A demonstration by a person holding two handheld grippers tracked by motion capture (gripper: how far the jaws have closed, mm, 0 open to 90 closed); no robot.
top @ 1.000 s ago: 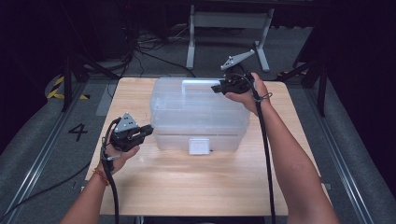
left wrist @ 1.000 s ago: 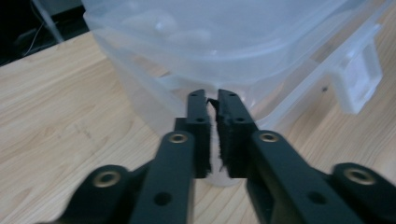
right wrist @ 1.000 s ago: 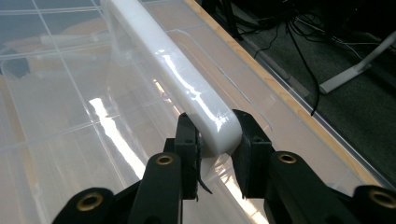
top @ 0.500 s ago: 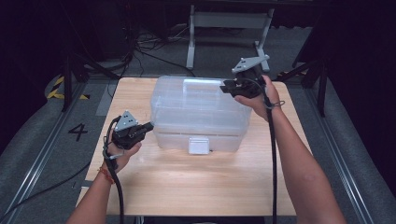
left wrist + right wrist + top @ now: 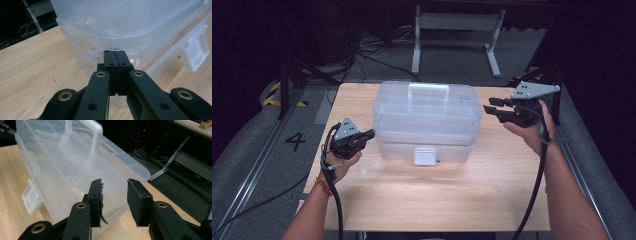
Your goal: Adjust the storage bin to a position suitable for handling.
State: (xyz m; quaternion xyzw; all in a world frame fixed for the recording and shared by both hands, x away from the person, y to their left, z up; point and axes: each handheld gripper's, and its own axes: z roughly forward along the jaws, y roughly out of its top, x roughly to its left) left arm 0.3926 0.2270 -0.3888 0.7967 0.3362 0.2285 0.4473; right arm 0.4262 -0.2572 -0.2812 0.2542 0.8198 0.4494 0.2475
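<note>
A clear plastic box point(image 5: 427, 120) with a top handle point(image 5: 428, 89) and a white front latch point(image 5: 424, 156) stands on the wooden table point(image 5: 437, 195). My left gripper point(image 5: 368, 135) is shut, its tips at the box's left end. In the left gripper view its jaws point(image 5: 117, 53) press together just under the lid rim of the box point(image 5: 130, 22), with nothing between them. My right gripper point(image 5: 492, 106) hovers off the box's right end, apart from it. Its jaws point(image 5: 115, 185) have just been opening and stand open with nothing between them, and the box point(image 5: 62, 167) lies beyond.
A metal stand point(image 5: 457, 30) and cables lie on the dark floor behind the table. Bare wood stretches in front of the box and to its right. The table's right edge runs close under my right hand.
My right gripper has drawn away from the box's top right corner toward the table's right side, and its jaws stand wider. The left gripper and the box have stayed put.
</note>
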